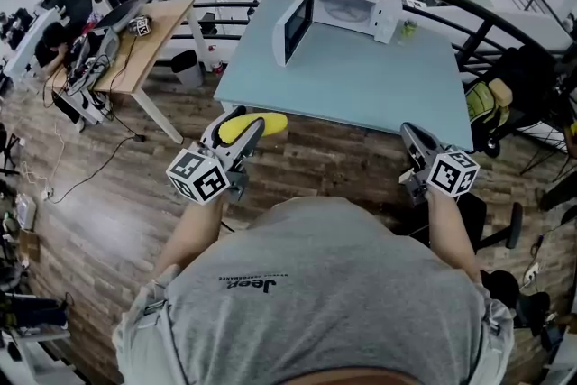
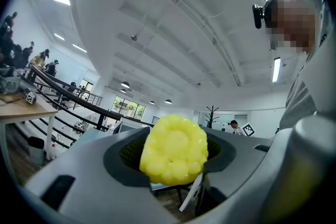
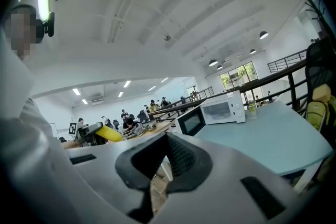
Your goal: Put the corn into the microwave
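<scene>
Corn sits clamped end-on between the left gripper's jaws (right gripper's jaws together, empty).

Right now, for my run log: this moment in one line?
left gripper: shut on corn | right gripper: shut, empty | microwave: door open, on table

Head view. The grey shirt carries one legible word, "Jeep", printed dark across the back and seen upside down from this camera (a finer line of print next to it is too small to read). The left marker cube and right marker cube bear black-and-white square code patterns, not letters or numbers.
</scene>
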Motion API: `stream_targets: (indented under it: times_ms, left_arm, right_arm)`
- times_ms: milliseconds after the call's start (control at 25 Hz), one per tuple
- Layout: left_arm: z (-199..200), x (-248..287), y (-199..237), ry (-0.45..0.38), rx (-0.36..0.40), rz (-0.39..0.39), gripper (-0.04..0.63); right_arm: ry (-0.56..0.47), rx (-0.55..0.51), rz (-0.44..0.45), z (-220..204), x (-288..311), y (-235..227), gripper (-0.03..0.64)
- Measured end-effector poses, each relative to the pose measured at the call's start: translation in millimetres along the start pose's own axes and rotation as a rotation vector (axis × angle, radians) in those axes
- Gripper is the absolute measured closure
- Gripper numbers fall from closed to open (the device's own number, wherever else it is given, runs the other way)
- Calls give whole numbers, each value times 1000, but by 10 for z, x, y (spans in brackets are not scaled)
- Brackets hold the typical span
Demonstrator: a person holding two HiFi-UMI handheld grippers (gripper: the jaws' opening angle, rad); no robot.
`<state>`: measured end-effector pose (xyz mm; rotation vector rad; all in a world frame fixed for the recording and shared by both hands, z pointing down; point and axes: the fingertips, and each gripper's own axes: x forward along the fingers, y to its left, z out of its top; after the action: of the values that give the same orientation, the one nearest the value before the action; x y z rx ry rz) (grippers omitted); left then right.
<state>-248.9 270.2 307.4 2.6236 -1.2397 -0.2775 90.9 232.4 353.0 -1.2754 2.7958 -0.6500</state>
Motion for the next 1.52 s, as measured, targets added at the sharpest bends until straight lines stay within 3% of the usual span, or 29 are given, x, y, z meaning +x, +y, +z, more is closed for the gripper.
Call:
stream_targets:
  times_ms: [280, 1120, 1280, 1520]
  left_arm:
    - [-19, 201, -208, 7, 6, -15, 347]
    - [-556, 1117, -1627, 48, -11, -58, 347]
    - [-586, 1199, -1681, 67, 9, -69, 347]
    - [-587, 1310, -1414, 64, -3, -92, 347]
  right_arm:
    - [-30, -7, 15, 109, -218, -109, 599]
    - [-12, -8, 70, 231, -1401, -1032, 598]
    - [-12, 10, 69, 166, -1414, -1128, 600]
    - [-10, 16, 44, 139, -1204, -1156, 599]
